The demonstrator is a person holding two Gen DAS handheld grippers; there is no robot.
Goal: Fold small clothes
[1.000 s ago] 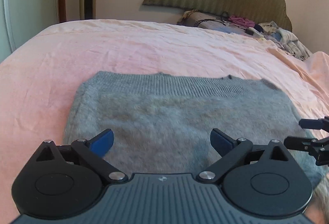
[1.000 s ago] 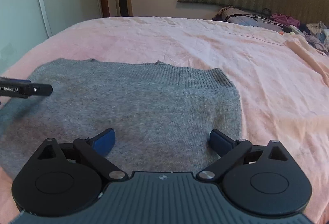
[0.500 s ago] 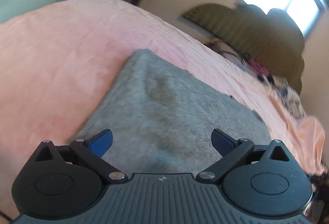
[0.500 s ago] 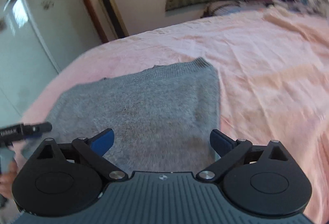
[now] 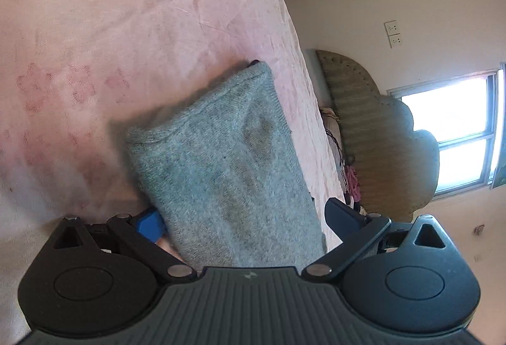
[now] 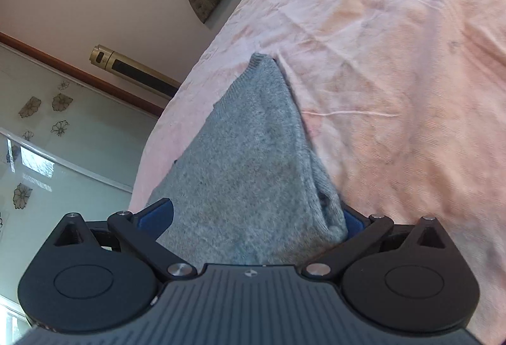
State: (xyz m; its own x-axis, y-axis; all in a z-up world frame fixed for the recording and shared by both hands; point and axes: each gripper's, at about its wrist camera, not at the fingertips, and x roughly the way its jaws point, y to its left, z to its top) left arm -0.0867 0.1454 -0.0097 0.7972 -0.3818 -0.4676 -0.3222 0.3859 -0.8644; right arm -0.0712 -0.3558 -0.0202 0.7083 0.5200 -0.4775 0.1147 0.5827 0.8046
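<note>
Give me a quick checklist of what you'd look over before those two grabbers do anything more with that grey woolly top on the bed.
1. Left gripper straddles an end of the grey knitted sweater: ok, cloth lies between its wide-open blue fingers.
2. Right gripper likewise: ok, knit bunches between its fingers.
3. Either gripper clamped on the cloth: not ok, both jaws stand open.
4. All folded layers caught between the fingers: cannot tell, the gripper bodies hide the near edge.
5. Sweater supported: ok, it rests on the pink crumpled bedsheet.
6. Far ribbed edge tidy: cannot tell.
</note>
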